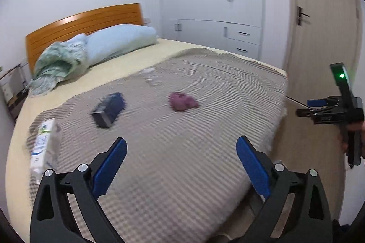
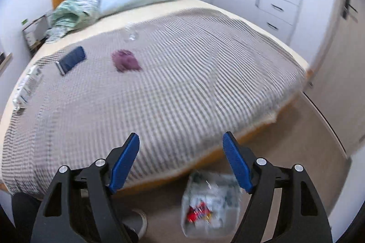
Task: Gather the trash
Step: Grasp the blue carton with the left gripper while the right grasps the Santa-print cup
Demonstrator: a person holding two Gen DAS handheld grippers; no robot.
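Clear bag [image 2: 211, 204] on floor below right gripper [image 2: 181, 160] already holds red wrappers. Both grippers wide, empty. Ahead of left gripper [image 1: 181, 165] on bed [image 1: 205, 128]: purple wad [image 1: 182, 101], blue box [image 1: 109, 109], white carton [image 1: 43, 144], clear plastic [image 1: 151, 76]. Collection partly done.

Both wrist views face headboard [image 1: 82, 21] from foot end — share bed [image 2: 182, 83].
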